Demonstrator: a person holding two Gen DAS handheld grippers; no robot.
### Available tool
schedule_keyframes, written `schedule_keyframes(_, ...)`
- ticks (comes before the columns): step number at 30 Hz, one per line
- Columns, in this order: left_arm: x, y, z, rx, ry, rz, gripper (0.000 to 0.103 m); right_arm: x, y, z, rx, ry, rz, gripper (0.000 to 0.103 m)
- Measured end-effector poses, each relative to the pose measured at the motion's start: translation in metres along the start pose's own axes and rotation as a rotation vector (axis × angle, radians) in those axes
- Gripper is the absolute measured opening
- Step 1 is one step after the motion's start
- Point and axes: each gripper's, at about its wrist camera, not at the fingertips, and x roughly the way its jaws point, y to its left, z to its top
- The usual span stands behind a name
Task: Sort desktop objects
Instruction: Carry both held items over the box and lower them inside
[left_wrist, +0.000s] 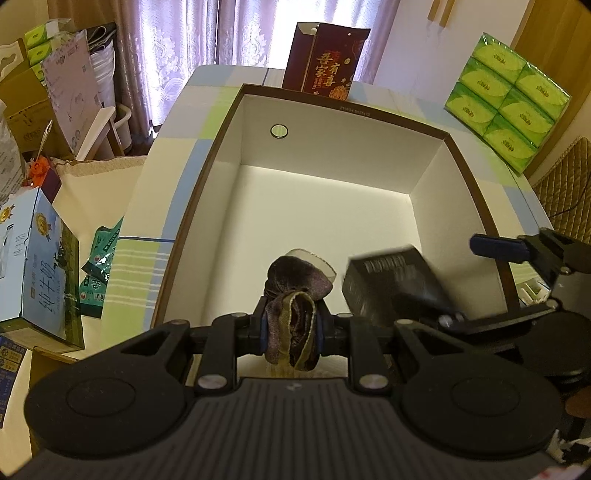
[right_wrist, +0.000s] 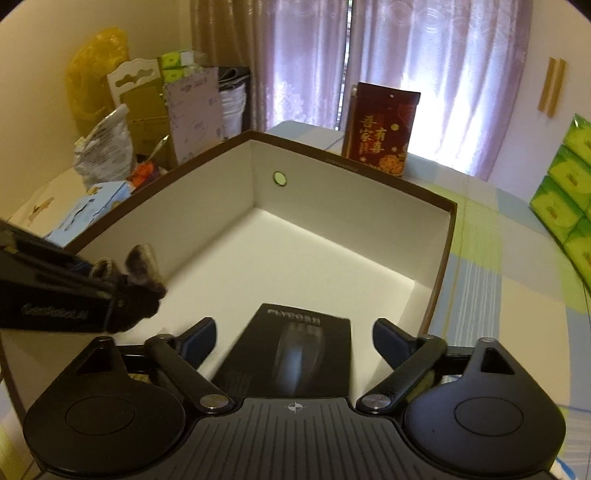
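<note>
A large open storage box (left_wrist: 343, 107) with a brown rim and a white inside fills the middle of both views. My left gripper (left_wrist: 290, 328) is shut on a bunched dark brown cloth (left_wrist: 295, 291) and hangs over the box's near side. A pale rounded edge shows just behind the cloth. My right gripper (right_wrist: 293, 328) stands wide open over the box's near right part. A black product box (right_wrist: 295, 350) lies tilted and blurred between its spread fingers, with neither finger touching it. From the right wrist, the left gripper (right_wrist: 122, 291) and the cloth (right_wrist: 142, 258) appear at the left.
The storage box stands on a table with a checked cloth (left_wrist: 147, 266). Behind it is a dark red gift bag (left_wrist: 325, 62), and green tissue packs (left_wrist: 506, 99) are stacked at the right. A blue milk carton (left_wrist: 37, 266) and a green packet (left_wrist: 103, 266) lie at the left.
</note>
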Motion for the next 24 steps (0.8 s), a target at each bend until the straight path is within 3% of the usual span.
schedule_keyframes(8,0.006,-0.003,-0.001,0.018,0.023,-0.005,0.019,-0.019,-0.005,0.000,0.008,0.002,0.060,0.096)
schedule_keyframes(18,0.009,-0.009,0.003,0.026,0.025,-0.022,0.025,-0.025,-0.005,0.001,0.012,-0.002,0.063,0.096)
schedule_keyframes(22,0.007,-0.010,0.004,0.032,0.014,-0.023,0.035,-0.025,-0.006,0.001,0.010,-0.003,0.060,0.096)
schedule_keyframes(24,0.005,-0.010,0.004,0.034,0.008,-0.023,0.048,-0.026,-0.006,0.001,0.011,-0.003,0.060,0.096)
